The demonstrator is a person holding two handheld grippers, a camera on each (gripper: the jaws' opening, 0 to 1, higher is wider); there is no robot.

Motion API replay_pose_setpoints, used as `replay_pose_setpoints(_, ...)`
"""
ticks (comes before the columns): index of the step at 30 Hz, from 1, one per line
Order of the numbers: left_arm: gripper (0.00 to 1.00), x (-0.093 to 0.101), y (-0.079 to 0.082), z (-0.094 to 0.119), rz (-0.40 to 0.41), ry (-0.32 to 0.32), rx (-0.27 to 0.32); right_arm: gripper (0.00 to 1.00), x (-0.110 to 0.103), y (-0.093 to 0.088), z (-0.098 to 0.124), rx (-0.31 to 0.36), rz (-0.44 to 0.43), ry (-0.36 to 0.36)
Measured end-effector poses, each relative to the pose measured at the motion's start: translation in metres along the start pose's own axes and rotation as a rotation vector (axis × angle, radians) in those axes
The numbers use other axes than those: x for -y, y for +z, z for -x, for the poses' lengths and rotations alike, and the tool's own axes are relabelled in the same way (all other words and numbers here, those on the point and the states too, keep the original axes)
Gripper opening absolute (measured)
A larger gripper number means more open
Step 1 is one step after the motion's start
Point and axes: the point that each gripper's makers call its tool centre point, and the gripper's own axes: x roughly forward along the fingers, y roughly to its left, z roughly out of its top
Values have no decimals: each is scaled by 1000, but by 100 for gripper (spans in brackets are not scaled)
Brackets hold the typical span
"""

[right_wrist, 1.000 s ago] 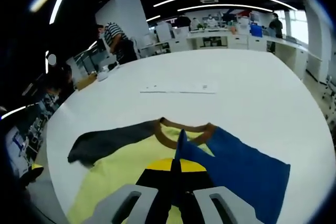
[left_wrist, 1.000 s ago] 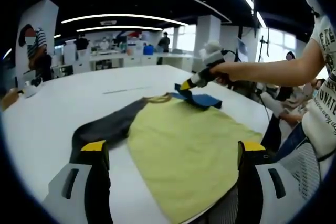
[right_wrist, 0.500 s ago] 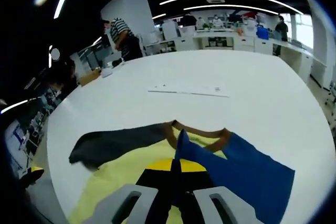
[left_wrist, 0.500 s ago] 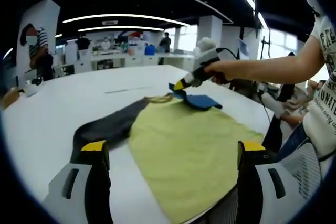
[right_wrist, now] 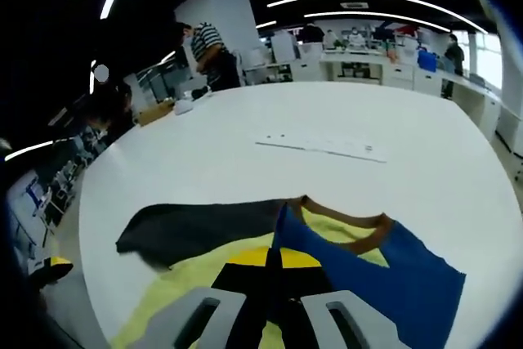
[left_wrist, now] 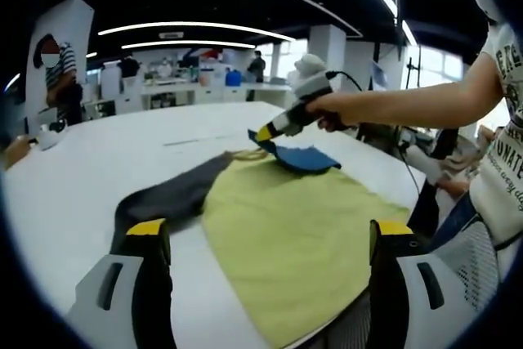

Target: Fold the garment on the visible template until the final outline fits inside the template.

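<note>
At centre frame of the left gripper view, the right gripper [left_wrist: 263,133] pinched the blue sleeve [left_wrist: 304,158] aloft; the left gripper [left_wrist: 265,239] gaped wide, holding nothing. Lower centre of the right gripper view revealed the brown collar [right_wrist: 359,231] behind its clamped jaws.

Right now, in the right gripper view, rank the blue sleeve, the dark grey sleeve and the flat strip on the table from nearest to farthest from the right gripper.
1. Blue sleeve: clamped in the right gripper.
2. Dark grey sleeve: lying left of it.
3. Flat strip: farther across the white table, beyond the collar.

Bare table [right_wrist: 327,120] surrounds the garment [left_wrist: 302,218]; only a flat strip [right_wrist: 323,145] beyond.
</note>
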Motion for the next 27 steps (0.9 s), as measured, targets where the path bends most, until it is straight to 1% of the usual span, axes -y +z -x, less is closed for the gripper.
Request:
replay_pose_setpoints(7, 98, -2, 2, 0, -1, 5, 2, 0, -20, -4, -4, -13, 41, 30)
replay_pose_setpoints(13, 98, -3, 1, 0, -5, 9, 0, 0, -30, -4, -9, -22, 73, 43)
replay_pose_setpoints(18, 97, -4, 1, 1, -7, 17, -1, 0, -37, -4, -12, -27, 79, 61)
replay_pose_setpoints(27, 97, -7, 1, 1, 0, 29, 3, 0, -55, 1, -14, -18, 91, 94)
